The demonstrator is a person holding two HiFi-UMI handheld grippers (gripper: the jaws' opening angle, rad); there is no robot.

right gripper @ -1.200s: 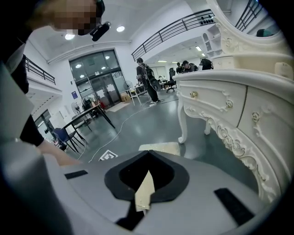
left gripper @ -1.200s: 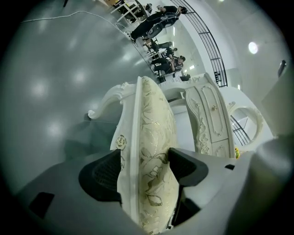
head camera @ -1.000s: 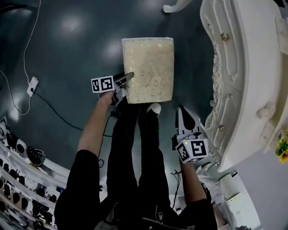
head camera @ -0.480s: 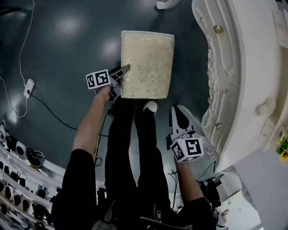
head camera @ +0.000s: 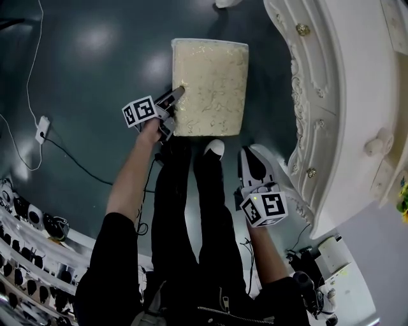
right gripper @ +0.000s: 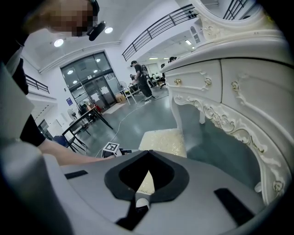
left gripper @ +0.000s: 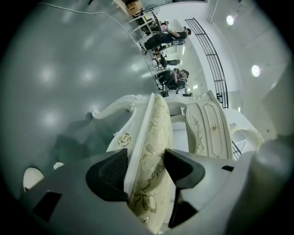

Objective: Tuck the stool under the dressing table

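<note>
The stool (head camera: 209, 86), with a cream gold-patterned cushion on a white carved frame, stands on the dark floor just left of the white dressing table (head camera: 331, 95). My left gripper (head camera: 176, 95) is shut on the stool's near left seat edge. In the left gripper view that edge (left gripper: 154, 137) lies between the two black pads (left gripper: 108, 174), which have been closing on it. My right gripper (head camera: 250, 154) hangs beside the table's front, shut and empty. The right gripper view shows its tips (right gripper: 148, 155) meeting, with the stool (right gripper: 163, 137) ahead.
The person's legs and white shoes (head camera: 215, 148) stand right behind the stool. A cable and power strip (head camera: 43, 124) lie on the floor at left, and shelves of small items (head camera: 32, 216) line the lower left. A table leg (head camera: 226, 3) stands beyond the stool. People stand far off.
The left gripper's jaws have closed in on the seat edge. The stool and left gripper sit a little higher in the head view, slightly nearer the table. The right gripper has shifted a little.
</note>
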